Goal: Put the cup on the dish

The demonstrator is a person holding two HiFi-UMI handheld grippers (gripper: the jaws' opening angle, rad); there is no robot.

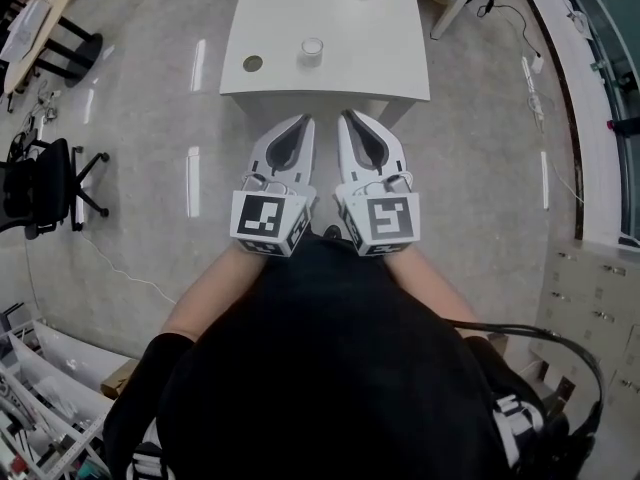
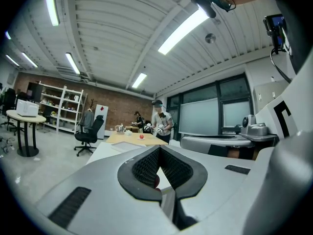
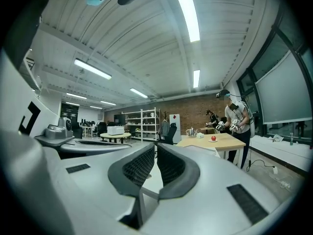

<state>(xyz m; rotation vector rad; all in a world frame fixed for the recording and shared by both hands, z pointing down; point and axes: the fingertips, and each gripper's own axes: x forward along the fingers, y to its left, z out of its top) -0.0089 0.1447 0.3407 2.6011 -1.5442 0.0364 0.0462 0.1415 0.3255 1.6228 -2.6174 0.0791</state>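
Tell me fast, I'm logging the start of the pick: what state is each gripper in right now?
Left gripper: closed, holding nothing.
Right gripper: closed, holding nothing.

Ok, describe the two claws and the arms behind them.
The left claw and right claw are light grey tapered shells with dark oval recesses on top. Each carries a cube with black-and-white square markers at its rear. Inside, the pads are black and mesh-textured. The person wears a black top; the forearms are bare.
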